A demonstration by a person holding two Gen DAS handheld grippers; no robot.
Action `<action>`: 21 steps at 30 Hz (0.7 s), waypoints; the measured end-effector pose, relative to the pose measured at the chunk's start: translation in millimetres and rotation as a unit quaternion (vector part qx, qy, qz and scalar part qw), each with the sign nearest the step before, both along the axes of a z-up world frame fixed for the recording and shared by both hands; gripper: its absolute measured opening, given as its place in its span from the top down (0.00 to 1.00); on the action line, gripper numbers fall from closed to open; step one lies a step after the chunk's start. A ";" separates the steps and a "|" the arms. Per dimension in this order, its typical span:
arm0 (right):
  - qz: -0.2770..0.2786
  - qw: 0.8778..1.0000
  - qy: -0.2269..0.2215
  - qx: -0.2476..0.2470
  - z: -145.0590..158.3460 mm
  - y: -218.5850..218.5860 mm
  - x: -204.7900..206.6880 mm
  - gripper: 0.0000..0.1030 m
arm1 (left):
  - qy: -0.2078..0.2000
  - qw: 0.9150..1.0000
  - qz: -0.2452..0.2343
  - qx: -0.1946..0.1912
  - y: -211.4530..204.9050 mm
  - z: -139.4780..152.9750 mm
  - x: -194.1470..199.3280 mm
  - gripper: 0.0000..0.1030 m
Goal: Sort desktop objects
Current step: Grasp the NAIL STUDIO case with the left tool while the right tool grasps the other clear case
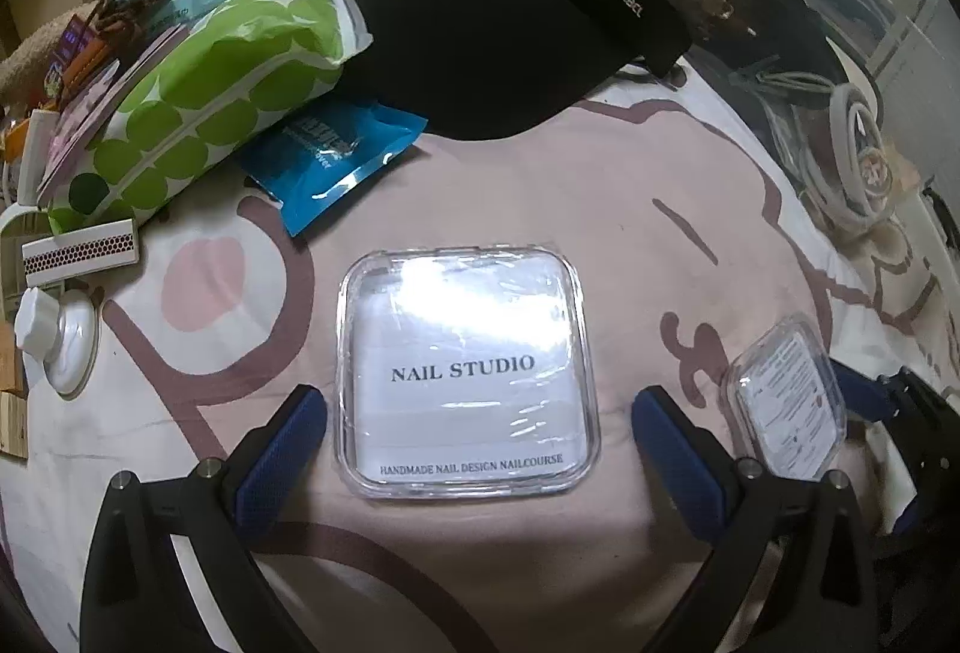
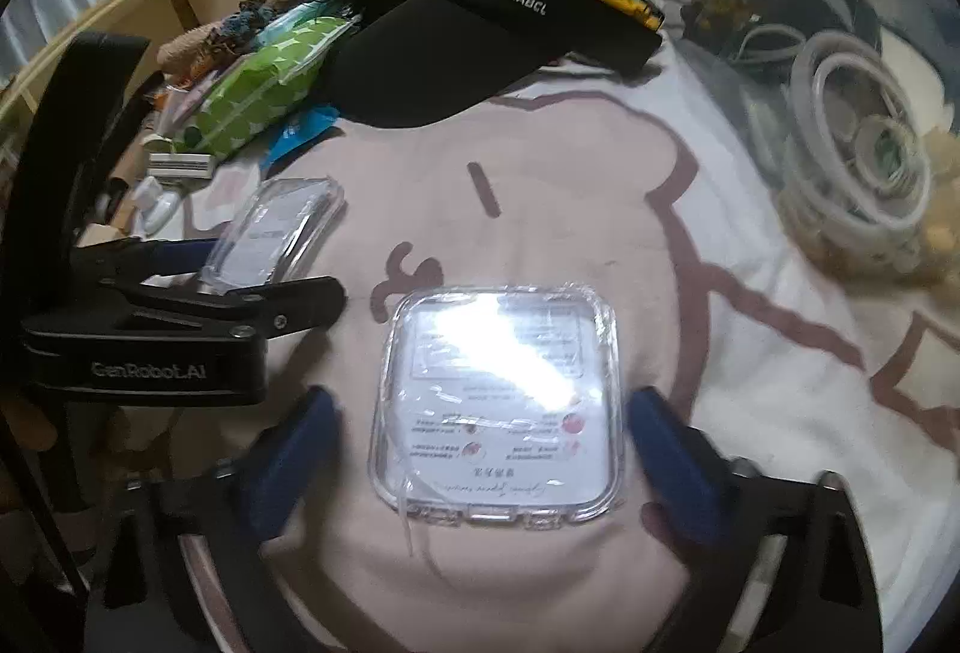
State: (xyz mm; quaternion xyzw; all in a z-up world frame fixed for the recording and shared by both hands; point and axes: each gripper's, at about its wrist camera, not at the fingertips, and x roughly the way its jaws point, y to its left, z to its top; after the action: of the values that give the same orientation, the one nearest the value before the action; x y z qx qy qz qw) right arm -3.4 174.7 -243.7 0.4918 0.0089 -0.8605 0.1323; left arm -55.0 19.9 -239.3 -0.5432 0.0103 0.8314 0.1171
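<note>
A clear square "NAIL STUDIO" case lies flat on the pink sheet between the fingers of my left gripper, which is open and straddles it without touching. A second clear case lies between the fingers of my right gripper, also open around it. That second case shows at the right of the left wrist view. The first case and my left gripper show at the left of the right wrist view.
A black visor, a green dotted pouch, a blue packet, a matchbox and a white jar lie behind and left. A clear bin with cables and rings stands at the right.
</note>
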 end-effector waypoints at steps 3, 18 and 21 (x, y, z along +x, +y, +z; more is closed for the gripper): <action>-0.006 1.000 0.001 0.002 1.8 2.2 -1.0 0.26 | -0.003 1.000 0.011 0.015 -6.1 2.3 -1.2 0.05; 0.010 0.999 0.038 0.011 12.0 7.4 5.5 0.26 | 0.013 1.000 0.004 -0.012 -7.4 14.1 -2.3 0.27; 0.000 0.999 0.038 -0.003 17.4 13.9 4.7 0.26 | 0.031 0.999 -0.014 -0.020 2.5 22.1 -5.1 0.27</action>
State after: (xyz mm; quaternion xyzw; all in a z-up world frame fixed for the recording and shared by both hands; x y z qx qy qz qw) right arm 1.3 188.6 -226.3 0.4580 0.0113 -0.8788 0.1337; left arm -60.0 22.4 -217.2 -0.5194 0.0378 0.8456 0.1174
